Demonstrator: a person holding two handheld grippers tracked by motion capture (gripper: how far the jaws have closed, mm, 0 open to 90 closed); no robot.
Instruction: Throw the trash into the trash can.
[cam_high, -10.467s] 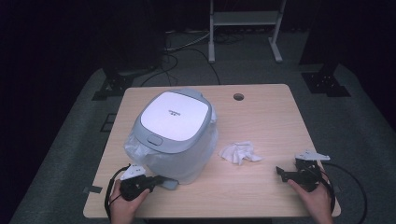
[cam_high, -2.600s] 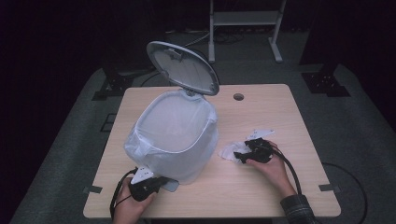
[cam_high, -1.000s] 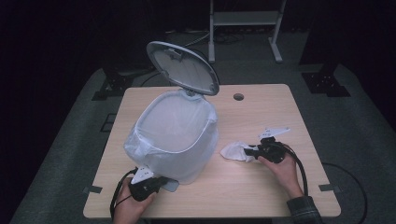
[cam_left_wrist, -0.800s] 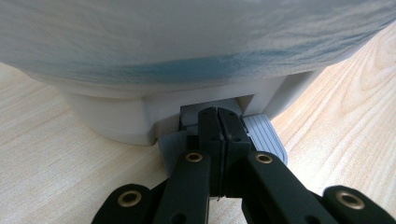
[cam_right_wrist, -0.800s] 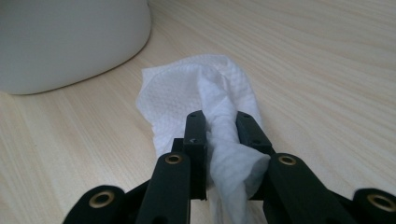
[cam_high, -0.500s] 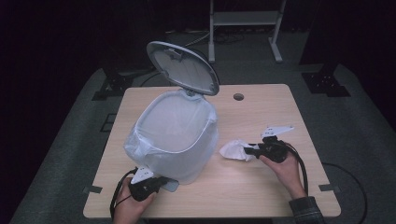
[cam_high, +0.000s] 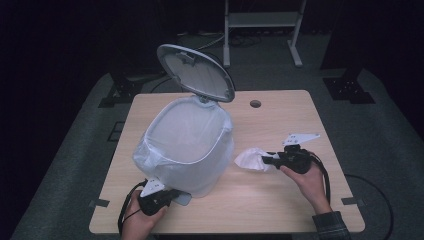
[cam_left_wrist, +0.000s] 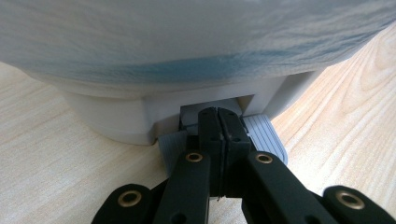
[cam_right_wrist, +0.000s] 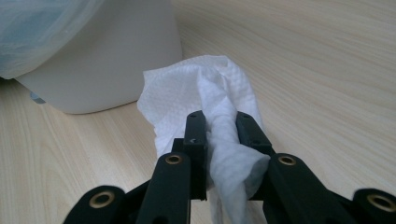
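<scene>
High view, setting: a wooden bench (cam_high: 280, 200) is carrying a white pedal bin (cam_high: 187, 150) lined with a pale bag (cam_high: 150, 157); the bin's lid (cam_high: 196, 71) is standing raised at the back.
Left gripper (cam_high: 172, 195): it is sitting at the near foot of the bin, held by the person's left hand (cam_high: 137, 220) at the bench's front edge.
Left gripper view, jaws: they are pressing flat together, clenched with nothing between them, and their tips are resting on the grey ribbed pedal (cam_left_wrist: 261, 133) at the bin's base.
Right gripper (cam_high: 267, 160): it is pointing left toward the bin, held by the person's right hand (cam_high: 307, 180), with its cable (cam_high: 325, 172) looping over the wrist.
Right gripper view, jaws: they are gripping a crumpled white paper towel (cam_right_wrist: 205, 98), which is bunching between them and fanning out beyond the tips.
Paper towel, place: it is lying on the bench just right of the bin's side wall, near it, though whether the two are touching cannot be told.
Sleeve (cam_high: 330, 227): a dark checked cuff is showing at the right wrist.
</scene>
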